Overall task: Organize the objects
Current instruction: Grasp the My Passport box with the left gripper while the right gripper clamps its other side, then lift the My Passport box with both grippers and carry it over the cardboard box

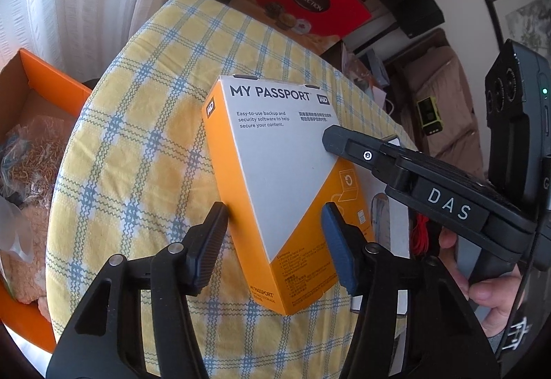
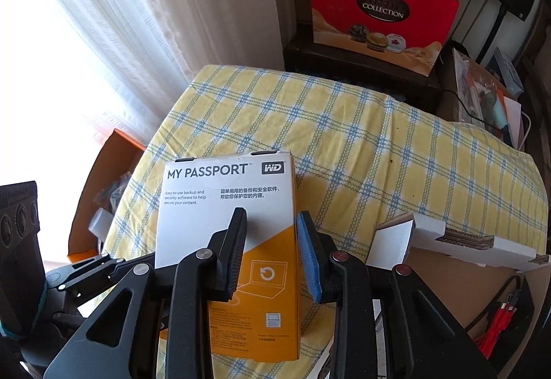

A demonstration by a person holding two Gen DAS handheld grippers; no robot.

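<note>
While I watched both wrist feeds, the left gripper (image 1: 275,231) held a WD My Passport hard drive box (image 1: 275,172), its two fingers closed against the box's orange side and its white-and-orange face. The box appeared lifted and tilted above a table draped in a yellow and blue checked tablecloth (image 1: 144,137). The right gripper (image 2: 272,248) sat just over the same box (image 2: 227,206); its jaws stood apart with the box's face behind them, and I could not tell whether either pad touched the cardboard. In the left view, one black finger of the right gripper (image 1: 347,144) rested at the right edge of the box face.

To the left of the table stood an open orange cardboard box (image 1: 44,75) holding bagged snacks or similar packets. Near the right end of the table lay a white corrugated cardboard piece (image 2: 458,241). At the far side, a red Collection gift bag (image 2: 382,17) stood on dark furniture beside white curtains (image 2: 137,17).

I judged the task to be in an early or middle stage: the hard drive box was in hand but not yet placed anywhere. Where it belonged was not evident; the orange box looked a likely destination.
</note>
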